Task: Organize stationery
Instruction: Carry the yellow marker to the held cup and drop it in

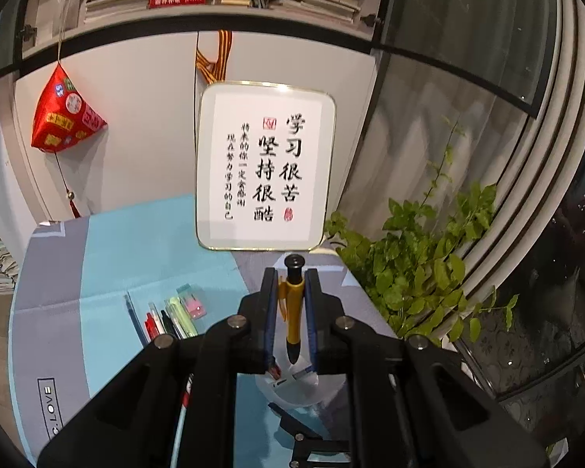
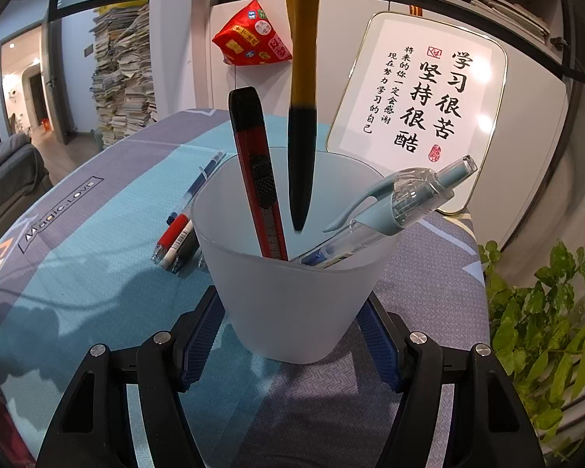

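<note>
My left gripper [image 1: 291, 277] is shut on a yellow pen with a black grip [image 1: 295, 304], held upright between its blue pads, tip down. Under it stands a frosted white cup [image 1: 292, 388]. In the right wrist view my right gripper [image 2: 292, 306] is shut on that cup [image 2: 288, 284], one blue pad on each side. The cup holds a red utility knife [image 2: 258, 179] and a pale blue click pen [image 2: 390, 210]. The yellow pen [image 2: 302, 78] hangs from above with its black tip just inside the cup's mouth.
Several pens [image 1: 167, 321] and a pink and green eraser [image 1: 193, 302] lie on the blue-grey tablecloth [image 2: 78, 257] left of the cup. A framed calligraphy sign [image 2: 421, 105] leans behind it. A leafy plant [image 2: 542, 319] stands at the right table edge.
</note>
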